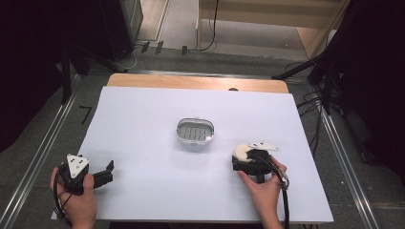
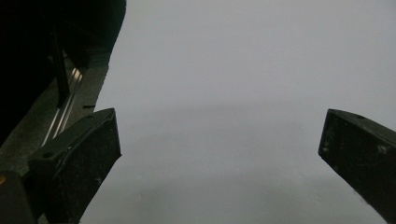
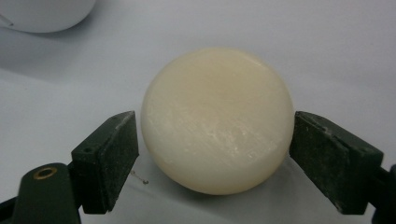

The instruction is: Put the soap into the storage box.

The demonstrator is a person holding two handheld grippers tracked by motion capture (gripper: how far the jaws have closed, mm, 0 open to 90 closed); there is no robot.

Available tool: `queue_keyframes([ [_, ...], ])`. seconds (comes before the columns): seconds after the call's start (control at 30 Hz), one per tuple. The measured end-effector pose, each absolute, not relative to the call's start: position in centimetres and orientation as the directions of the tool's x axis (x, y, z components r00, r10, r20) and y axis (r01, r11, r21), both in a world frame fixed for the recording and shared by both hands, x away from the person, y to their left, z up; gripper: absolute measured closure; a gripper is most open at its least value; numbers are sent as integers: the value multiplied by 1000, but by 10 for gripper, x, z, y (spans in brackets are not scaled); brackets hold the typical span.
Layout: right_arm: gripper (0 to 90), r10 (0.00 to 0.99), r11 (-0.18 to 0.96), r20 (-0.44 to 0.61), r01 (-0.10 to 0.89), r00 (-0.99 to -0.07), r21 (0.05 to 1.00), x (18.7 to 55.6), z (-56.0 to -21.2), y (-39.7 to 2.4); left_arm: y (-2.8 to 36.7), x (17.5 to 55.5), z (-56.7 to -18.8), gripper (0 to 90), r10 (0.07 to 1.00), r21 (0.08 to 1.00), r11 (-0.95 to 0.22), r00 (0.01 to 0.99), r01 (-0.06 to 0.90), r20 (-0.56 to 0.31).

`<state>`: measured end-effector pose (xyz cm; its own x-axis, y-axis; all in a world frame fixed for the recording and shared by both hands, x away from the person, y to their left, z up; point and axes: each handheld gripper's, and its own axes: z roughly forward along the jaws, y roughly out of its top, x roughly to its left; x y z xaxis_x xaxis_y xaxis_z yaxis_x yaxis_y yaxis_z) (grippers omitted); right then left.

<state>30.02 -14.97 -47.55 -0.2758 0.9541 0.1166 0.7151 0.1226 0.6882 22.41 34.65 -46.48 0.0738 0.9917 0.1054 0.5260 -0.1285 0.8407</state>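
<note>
A round cream soap bar [image 3: 215, 121] lies on the white table sheet, right of the middle [image 1: 240, 150]. My right gripper [image 3: 215, 156] reaches around it from the near side [image 1: 242, 157], and its two black pads [image 3: 116, 154] stand against the bar's left and right sides. A white soap dish [image 1: 195, 131] with a ribbed floor sits empty at the table's centre; its rim shows at the top left of the right gripper view [image 3: 42, 14]. My left gripper [image 1: 106, 172] rests at the near left corner, its jaws wide apart over bare sheet [image 2: 219, 149].
The white sheet [image 1: 153, 114] covers a wooden table [image 1: 191, 82]. Metal rails [image 1: 43, 148] run along both sides on the floor, and black stands and cables [image 1: 315, 67] sit beyond the far right corner. The sheet's left edge lies close to my left gripper.
</note>
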Motion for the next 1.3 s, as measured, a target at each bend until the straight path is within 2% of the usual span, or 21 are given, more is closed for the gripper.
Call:
queue_keyframes([
  [0.2, 184, 961, 125, 96, 715, -260, 688, 302, -479, -147, 346, 224, -465, 0, 992, 840, -129, 74, 527, 106],
  [0.33, 241, 959, 135, 87, 702, -270, 699, 302, -479, -145, 346, 224, -465, 0, 992, 840, -127, 74, 528, 104],
  [0.6, 245, 963, 123, 91, 710, -255, 693, 302, -478, -147, 347, 224, -465, 0, 992, 842, -124, 74, 526, 100],
  [1.3, 247, 952, 113, 118, 680, -284, 724, 305, -455, -153, 347, 224, -465, 0, 992, 842, -125, 72, 525, 103],
])
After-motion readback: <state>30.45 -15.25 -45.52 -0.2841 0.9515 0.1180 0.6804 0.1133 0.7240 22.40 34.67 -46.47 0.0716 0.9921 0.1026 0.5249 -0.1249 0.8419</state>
